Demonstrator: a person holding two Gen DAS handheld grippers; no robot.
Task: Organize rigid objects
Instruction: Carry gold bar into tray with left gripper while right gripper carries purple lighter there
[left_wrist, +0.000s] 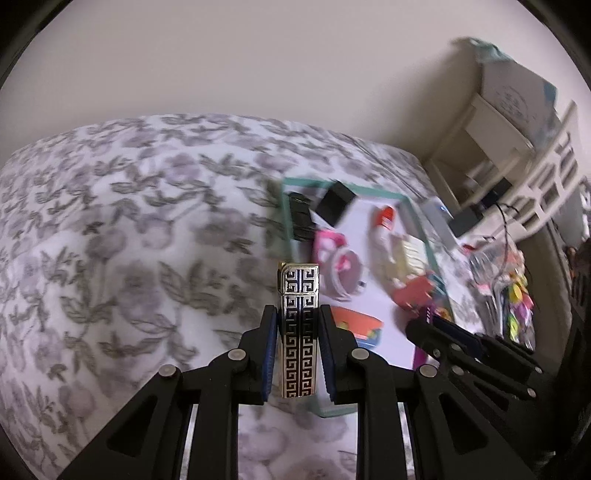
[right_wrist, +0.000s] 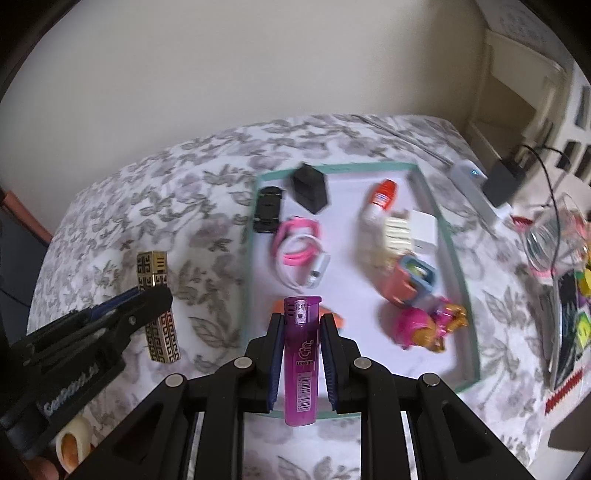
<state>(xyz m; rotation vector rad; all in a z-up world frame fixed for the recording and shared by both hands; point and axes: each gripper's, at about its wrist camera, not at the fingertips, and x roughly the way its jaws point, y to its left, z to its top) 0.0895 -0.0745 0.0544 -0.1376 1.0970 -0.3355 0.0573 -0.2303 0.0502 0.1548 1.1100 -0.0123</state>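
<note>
My left gripper is shut on a gold and black patterned lighter, held upright above the floral bedspread, left of the tray. The same lighter and left gripper show at the left of the right wrist view. My right gripper is shut on a purple lighter, hanging over the near edge of the teal-rimmed white tray. The right gripper also appears at the right of the left wrist view, over the tray.
Inside the tray lie a black box, a black toy car, a pink and white cable, a glue bottle, a white charger and pink toys. A clear bag of colourful items lies to the right. A shelf stands by the wall.
</note>
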